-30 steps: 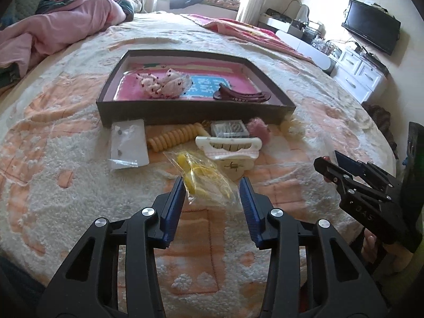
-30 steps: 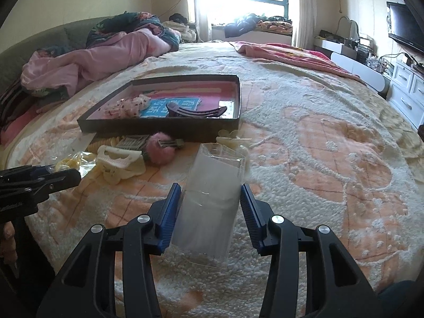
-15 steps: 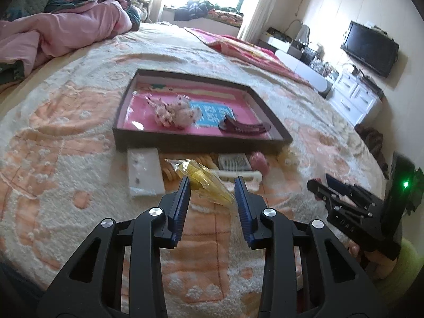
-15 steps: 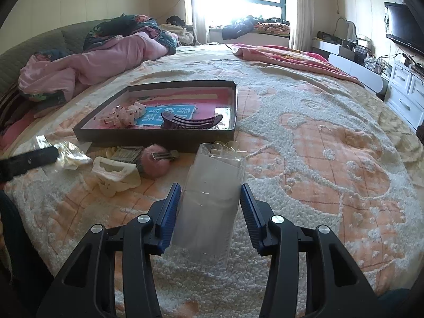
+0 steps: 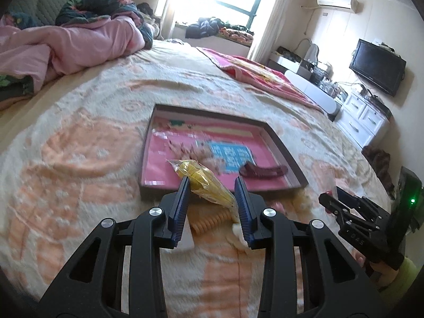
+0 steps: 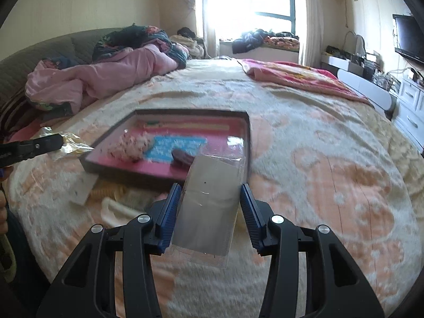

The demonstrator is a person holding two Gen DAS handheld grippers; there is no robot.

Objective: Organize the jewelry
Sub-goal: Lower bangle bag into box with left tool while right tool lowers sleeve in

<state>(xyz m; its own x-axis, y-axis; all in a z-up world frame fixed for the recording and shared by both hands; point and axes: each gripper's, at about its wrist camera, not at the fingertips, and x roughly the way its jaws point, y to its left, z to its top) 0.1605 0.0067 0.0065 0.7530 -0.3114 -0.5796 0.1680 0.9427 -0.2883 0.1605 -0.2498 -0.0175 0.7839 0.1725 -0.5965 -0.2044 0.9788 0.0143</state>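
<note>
yellow bag clamped in left gripper

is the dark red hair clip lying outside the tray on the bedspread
No, the dark red hair clip lies inside the tray, on its pink floor near the front right corner.

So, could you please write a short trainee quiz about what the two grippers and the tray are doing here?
1. What does the left gripper hold?
2. True or false: the right gripper is empty.
3. Which lies in the tray: A a dark hair clip, B a phone, C a cup?

Key:
1. A clear bag of yellow items.
2. False: it holds a clear packet.
3. A, the dark hair clip.
</note>
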